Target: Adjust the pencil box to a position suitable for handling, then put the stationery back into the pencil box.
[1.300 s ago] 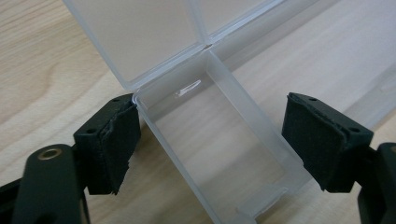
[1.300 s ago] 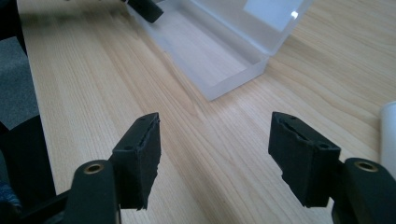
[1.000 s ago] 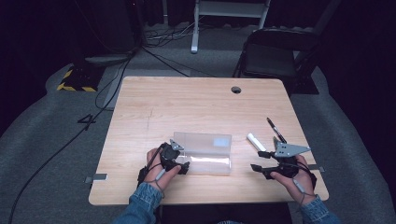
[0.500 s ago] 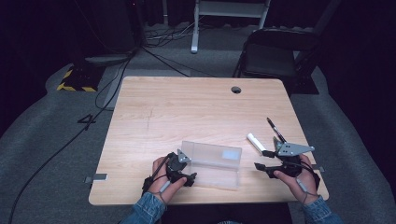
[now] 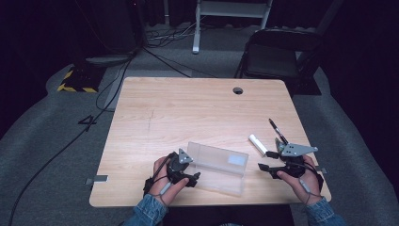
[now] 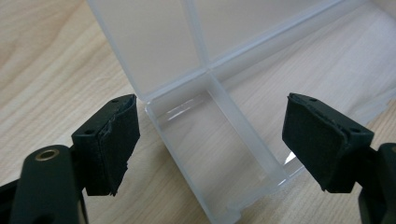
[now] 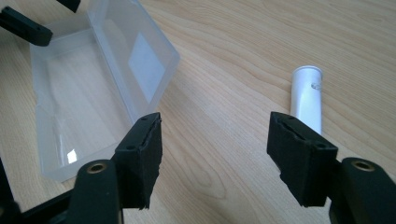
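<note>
A clear plastic box lies near the table's front edge with its lid standing open. My left gripper is at the box's left end. In the left gripper view its jaws stand apart on either side of the box's end wall and the pads touch nothing. My right gripper hovers open to the right of the box. A white tube lies just beyond it, in front of its right jaw in the right gripper view. A black pen lies past the tube.
The wooden table has a round cable hole at its far side. A black chair stands behind the table. Cables run over the grey floor at the left. The box's open tray holds nothing.
The box lid has swung up and now stands open. My left hand has shifted a little to the right along the box's end. The right hand has kept still.
</note>
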`<state>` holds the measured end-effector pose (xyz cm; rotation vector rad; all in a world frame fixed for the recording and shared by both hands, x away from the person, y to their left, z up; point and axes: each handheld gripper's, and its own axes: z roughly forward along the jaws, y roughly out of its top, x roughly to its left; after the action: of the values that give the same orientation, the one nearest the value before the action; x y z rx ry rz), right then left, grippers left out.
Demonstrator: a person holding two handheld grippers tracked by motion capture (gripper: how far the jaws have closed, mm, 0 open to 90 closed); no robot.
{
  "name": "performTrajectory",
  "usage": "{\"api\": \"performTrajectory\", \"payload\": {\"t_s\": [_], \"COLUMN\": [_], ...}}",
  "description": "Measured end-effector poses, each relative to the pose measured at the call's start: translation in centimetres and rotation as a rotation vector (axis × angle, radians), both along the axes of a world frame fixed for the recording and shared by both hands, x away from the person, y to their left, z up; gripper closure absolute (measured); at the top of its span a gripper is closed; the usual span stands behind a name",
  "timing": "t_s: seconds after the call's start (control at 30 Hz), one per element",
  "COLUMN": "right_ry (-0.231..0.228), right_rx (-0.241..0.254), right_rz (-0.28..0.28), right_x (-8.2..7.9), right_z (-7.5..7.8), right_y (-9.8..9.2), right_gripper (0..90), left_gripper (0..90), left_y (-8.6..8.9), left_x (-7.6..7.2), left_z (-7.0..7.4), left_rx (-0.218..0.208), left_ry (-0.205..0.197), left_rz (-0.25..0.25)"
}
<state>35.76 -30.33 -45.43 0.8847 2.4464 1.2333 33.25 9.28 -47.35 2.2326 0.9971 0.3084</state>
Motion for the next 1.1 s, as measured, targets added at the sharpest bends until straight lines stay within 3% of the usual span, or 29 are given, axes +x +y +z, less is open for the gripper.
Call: {"api": "performTrajectory", "payload": {"t_s": [0.37,0.57,0.73,0.87,0.93,1.1], "right_ry": [-0.001,-0.006,-0.034,-0.053,-0.058,-0.038], "right_rx": [0.007,0.015,0.021,0.009,0.025,0.036], "right_rz": [-0.034,-0.080,-0.105,-0.135,-0.161,-0.188], "right_x": [0.6,1.4,2.2,3.1,3.8,4.6], "right_z": [-0.2,-0.1,0.6,1.3,1.9,2.0], "right_y": [-0.5,-1.0,-1.6,-2.8,-3.8,-4.8], "right_gripper": [33.6,30.6,30.3,38.2,40.6,44.6], "left_gripper": [20.4,20.3,19.7,21.0,21.7,21.7], "left_y": [3.1,6.0,8.2,9.2,9.7,10.0], "left_x": [-0.3,-0.1,0.1,0.4,0.6,0.9], "left_z": [2.7,2.7,1.5,-0.1,-1.4,-2.4], "left_rx": [-0.036,0.025,0.038,0.040,0.034,0.059], "left_ry": [-0.079,-0.105,-0.104,-0.119,-0.072,-0.045], "left_rz": [0.073,0.146,0.217,0.266,0.282,0.284]}}
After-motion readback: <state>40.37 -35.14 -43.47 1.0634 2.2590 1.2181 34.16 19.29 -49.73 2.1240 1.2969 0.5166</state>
